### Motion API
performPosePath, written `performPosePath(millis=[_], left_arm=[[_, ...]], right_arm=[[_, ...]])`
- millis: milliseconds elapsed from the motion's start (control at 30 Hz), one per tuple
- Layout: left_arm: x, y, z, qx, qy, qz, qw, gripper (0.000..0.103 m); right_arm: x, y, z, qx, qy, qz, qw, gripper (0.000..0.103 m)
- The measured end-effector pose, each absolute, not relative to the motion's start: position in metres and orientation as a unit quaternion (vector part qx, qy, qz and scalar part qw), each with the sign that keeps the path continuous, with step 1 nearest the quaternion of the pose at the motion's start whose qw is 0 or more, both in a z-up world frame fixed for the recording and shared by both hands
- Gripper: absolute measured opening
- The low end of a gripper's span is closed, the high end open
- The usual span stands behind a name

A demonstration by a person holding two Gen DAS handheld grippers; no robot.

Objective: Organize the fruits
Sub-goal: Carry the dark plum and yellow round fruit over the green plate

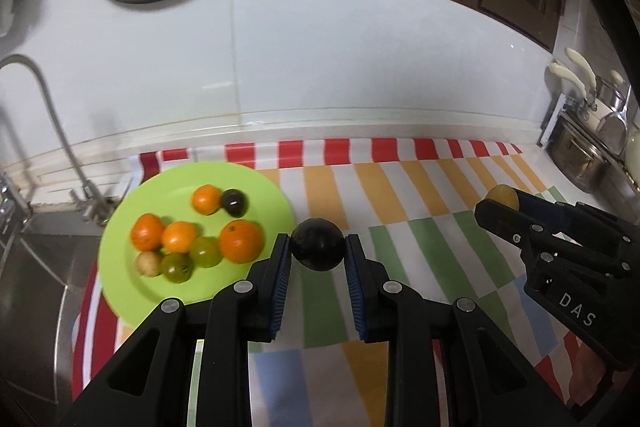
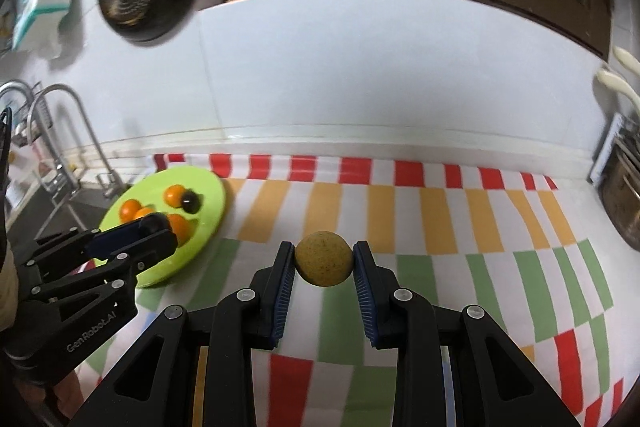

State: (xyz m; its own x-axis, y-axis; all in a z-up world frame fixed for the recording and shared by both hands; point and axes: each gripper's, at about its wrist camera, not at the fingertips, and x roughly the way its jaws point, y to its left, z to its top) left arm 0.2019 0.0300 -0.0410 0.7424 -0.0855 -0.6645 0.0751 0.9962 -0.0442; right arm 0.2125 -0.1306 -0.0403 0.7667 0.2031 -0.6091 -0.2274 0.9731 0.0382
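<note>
Kitchen counter under a striped cloth (image 1: 400,195). Left gripper (image 1: 318,247) pinches a dark fruit (image 1: 318,245); right gripper (image 2: 324,259) pinches a yellow fruit (image 2: 324,258). Both should release low over bare spots on the green plate (image 1: 264,183), far left, lest the fruits roll.

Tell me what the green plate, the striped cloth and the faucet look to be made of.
Green plate: probably plastic; flat, even lime colour with a soft sheen. Striped cloth: likely a printed fabric or oilcloth; it ripples along the wall edge. Faucet: metal, brushed-looking silver with dull highlights.
</note>
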Motion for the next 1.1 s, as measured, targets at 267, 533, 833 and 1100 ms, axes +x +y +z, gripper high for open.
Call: performPosePath(millis=[267,533,833,1100], left_arm=[[0.179,0.055,-0.039,-0.010,0.357,-0.009,0.934,0.027],[0.163,0.082,-0.035,-0.010,0.352,0.027,0.935,0.027],[0.157,0.108,-0.034,-0.005,0.350,0.057,0.935,0.027],[0.162,0.129,-0.034,-0.002,0.338,0.076,0.938,0.027]], right_arm=[[0.205,-0.103,-0.030,-0.035,0.314,0.163,0.935,0.031],[0.205,-0.070,-0.035,-0.051,0.322,0.218,0.920,0.031],[0.213,-0.033,-0.034,-0.067,0.318,0.267,0.907,0.031],[0.223,-0.007,-0.031,-0.081,0.309,0.287,0.903,0.031]])
